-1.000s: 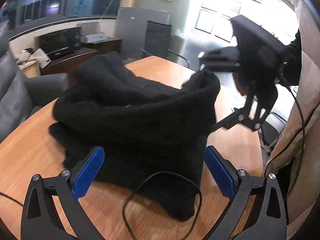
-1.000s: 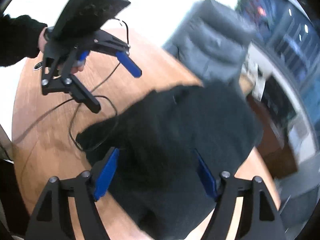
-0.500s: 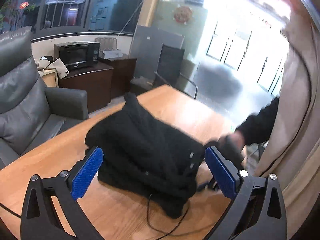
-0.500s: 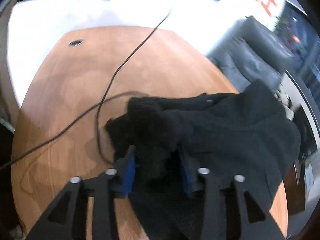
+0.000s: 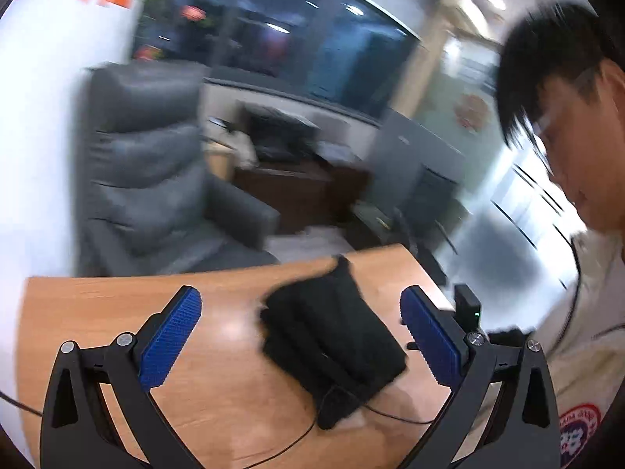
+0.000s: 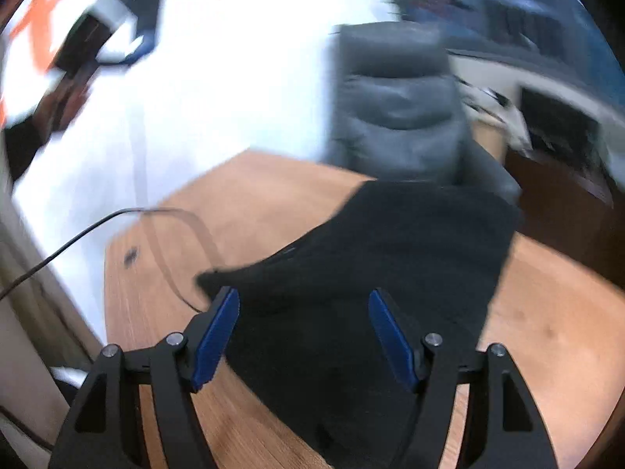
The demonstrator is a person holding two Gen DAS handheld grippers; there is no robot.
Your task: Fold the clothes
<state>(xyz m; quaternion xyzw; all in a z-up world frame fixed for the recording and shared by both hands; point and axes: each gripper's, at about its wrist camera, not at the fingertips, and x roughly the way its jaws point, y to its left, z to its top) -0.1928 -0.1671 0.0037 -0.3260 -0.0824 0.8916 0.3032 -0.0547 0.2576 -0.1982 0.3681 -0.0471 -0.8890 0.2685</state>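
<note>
A black garment (image 5: 332, 336) now lies as a compact folded bundle on a wooden desk (image 5: 117, 312), where half a second earlier it was a looser heap with the right gripper pinching a bunch of its fabric. The right gripper (image 6: 304, 336) has since let go: its blue pads stand apart, just above the near part of the cloth, with nothing between them. The left gripper (image 5: 300, 336) has pulled up and back from the desk, its blue pads wide apart and empty, looking down on the bundle from a distance. Both views are smeared by motion. This suggests the final fold has been laid and both hands are withdrawing, so the task looks close to done, though one flap (image 5: 336, 410) trails out of the bundle at the near end and may want tucking. In the left view the bundle sits toward the desk's right side, near the person (image 5: 566, 234), who wears a pale jacket, and its far corner comes close to the desk's far edge. A thin black cable (image 5: 273, 449) runs on the desk and passes under or against the near end of the bundle, a possible snag. Bare wood lies to the left of the garment, giving free room there. A grey armchair (image 5: 156, 179) stands beyond the desk, well apart.
</note>
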